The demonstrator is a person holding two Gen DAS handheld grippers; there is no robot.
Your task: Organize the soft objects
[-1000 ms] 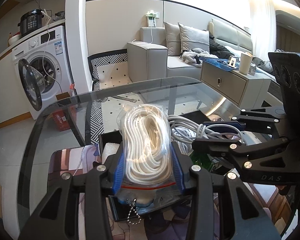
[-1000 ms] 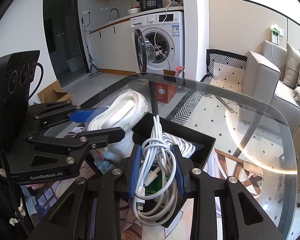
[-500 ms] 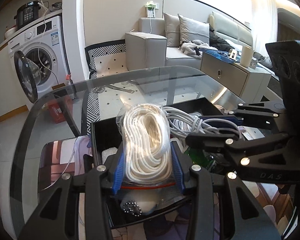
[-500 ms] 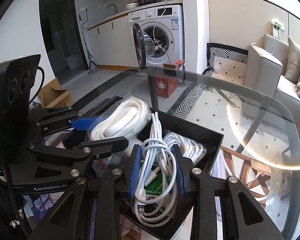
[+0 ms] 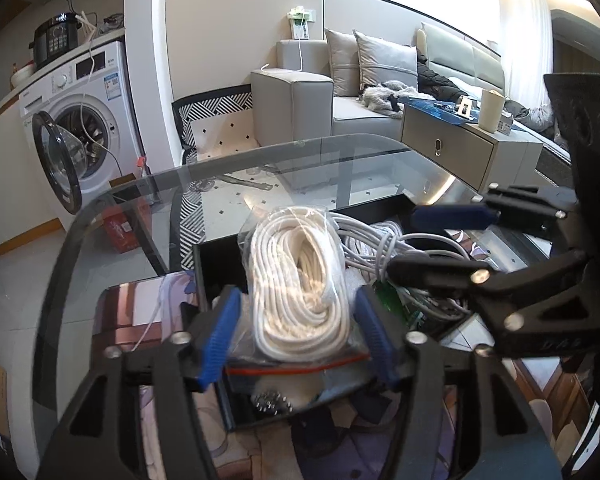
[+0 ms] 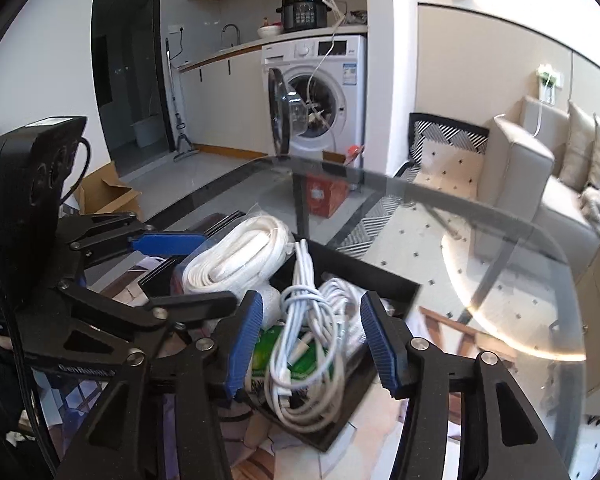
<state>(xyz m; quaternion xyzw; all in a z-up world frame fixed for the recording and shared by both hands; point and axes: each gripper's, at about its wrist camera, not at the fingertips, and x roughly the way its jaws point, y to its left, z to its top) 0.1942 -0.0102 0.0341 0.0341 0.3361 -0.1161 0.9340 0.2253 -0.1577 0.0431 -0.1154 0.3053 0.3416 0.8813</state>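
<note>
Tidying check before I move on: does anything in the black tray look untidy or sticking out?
Yes. The loose white cable bundle spills over the black tray's near rim; the bagged rope coil also overhangs.

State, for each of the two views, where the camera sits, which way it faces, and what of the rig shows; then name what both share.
Left wrist: on the left gripper, facing the bagged white rope and sofa; right gripper at right.
Right wrist: on the right gripper, facing the white cable bundle and washing machine; left gripper at left.
Shared: black tray, glass table. Both jaws opening.
</note>
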